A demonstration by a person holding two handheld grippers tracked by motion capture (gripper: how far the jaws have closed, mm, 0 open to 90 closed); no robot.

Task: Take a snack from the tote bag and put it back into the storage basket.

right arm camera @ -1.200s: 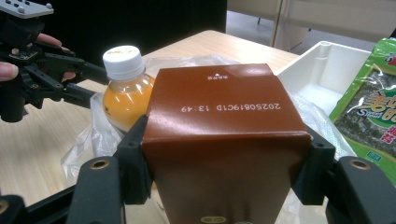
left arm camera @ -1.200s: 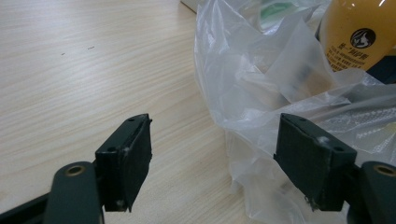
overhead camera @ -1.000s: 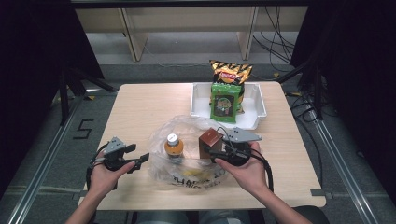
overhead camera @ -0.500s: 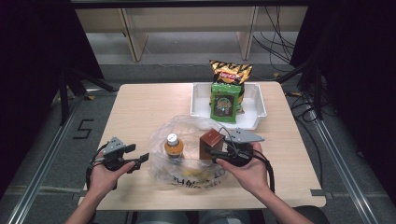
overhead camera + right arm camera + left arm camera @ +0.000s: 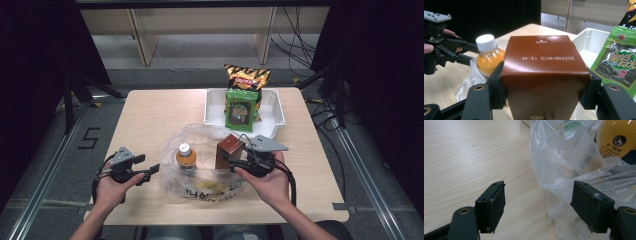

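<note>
Right claw (image 5: 544,100) pinches one brown box (image 5: 544,65); left claw (image 5: 539,205) spread beside one plastic bag (image 5: 574,170).

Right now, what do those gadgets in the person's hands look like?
Each hand grips a black handheld claw. The left claw and right claw each carry a grey plate on top, the right one three-cornered, and trail looping black cables. Up close, the jaws are flat black rectangular pads on black arms with brass-coloured rivets. The forearms show no sleeves.
</note>
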